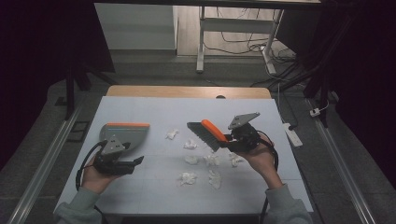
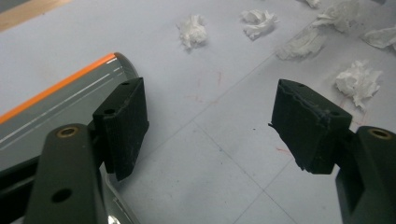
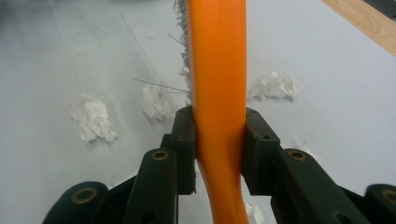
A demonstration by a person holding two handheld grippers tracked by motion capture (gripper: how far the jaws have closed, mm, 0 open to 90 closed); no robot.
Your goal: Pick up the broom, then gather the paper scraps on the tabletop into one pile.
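Brush (image 1: 208, 134) with an orange handle (image 3: 218, 93) sits pinched between the jaws of the right gripper (image 1: 232, 140), the handle squeezed from both sides in the right gripper view, bristles running away toward 12 o'clock. In the high view the right hand (image 1: 261, 156) holds it lifted at about 4 o'clock of the table (image 1: 140, 186), the brush head angled toward 10 o'clock above crumpled paper wads (image 1: 187, 177) scattered around the centre. The left hand (image 1: 95, 175) rests near 8 o'clock, its left gripper (image 2: 205, 126) spread wide with nothing between the jaws, pointing toward 3 o'clock. Just beyond it, at about 9 o'clock, a grey dustpan (image 1: 123, 133) with an orange edge lies flat on the table, close beside the gripper's left jaw. Farther off, the table's wooden far edge (image 1: 187, 92) runs across at 12 o'clock.
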